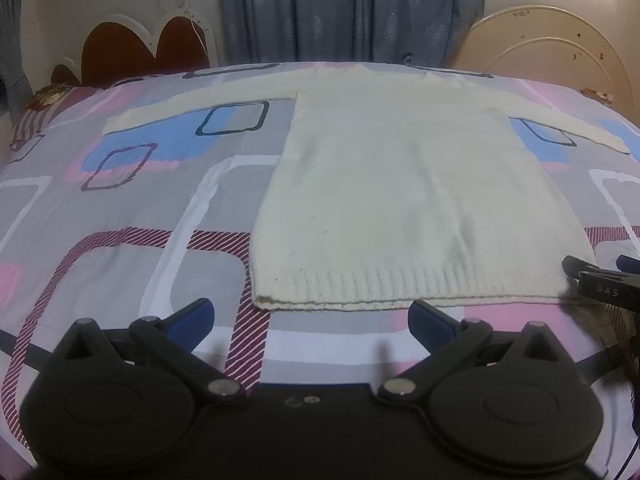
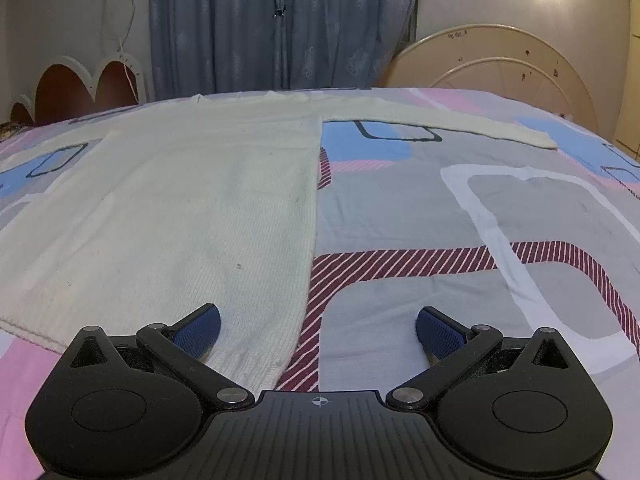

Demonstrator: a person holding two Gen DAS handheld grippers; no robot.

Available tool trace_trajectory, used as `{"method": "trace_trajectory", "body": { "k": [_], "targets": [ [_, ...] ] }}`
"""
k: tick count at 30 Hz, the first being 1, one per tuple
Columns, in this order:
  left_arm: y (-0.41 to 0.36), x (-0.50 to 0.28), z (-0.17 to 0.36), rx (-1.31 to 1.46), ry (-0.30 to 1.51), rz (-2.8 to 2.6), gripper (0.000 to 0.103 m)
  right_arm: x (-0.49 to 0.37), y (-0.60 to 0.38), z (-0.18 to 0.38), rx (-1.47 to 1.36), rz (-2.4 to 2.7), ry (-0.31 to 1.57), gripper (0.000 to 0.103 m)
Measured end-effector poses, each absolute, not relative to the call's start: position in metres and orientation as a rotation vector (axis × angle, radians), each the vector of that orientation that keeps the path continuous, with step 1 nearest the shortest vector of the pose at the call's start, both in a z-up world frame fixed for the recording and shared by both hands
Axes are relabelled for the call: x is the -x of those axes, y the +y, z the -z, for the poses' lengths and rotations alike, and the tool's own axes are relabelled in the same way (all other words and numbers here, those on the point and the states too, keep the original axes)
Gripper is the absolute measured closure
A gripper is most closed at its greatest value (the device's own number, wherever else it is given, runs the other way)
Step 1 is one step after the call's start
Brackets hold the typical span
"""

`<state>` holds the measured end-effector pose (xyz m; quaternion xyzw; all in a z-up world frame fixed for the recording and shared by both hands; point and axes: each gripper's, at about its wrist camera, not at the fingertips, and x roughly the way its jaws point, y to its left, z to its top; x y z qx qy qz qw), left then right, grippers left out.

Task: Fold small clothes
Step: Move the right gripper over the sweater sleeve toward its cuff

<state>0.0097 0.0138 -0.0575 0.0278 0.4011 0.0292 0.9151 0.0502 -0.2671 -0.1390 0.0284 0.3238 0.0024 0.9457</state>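
A cream knitted sweater (image 1: 400, 184) lies flat on the bed with both sleeves spread out sideways and its ribbed hem toward me. My left gripper (image 1: 312, 316) is open and empty, just in front of the hem's left half. My right gripper (image 2: 319, 326) is open and empty, straddling the sweater's (image 2: 180, 208) right hem corner, with its left finger over the knit and its right finger over the bedsheet. The right gripper also shows at the right edge of the left wrist view (image 1: 600, 280), beside the hem's right corner.
The bedsheet (image 1: 120, 208) has grey, pink, blue and striped maroon shapes. A heart-shaped headboard (image 1: 140, 48) stands at the back left, blue curtains (image 2: 280, 28) behind the bed, and a cream round bed frame (image 2: 500, 64) at the back right.
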Motion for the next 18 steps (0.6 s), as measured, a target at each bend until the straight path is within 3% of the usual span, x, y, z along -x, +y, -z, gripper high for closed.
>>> {"method": "trace_trajectory", "body": {
  "k": [18],
  "targets": [
    [0.012,-0.0095,0.0583,-0.062,0.827,-0.058,0.0,-0.0507,-0.267,0.1392,-0.061,-0.005,0.66,0.0]
  ]
}}
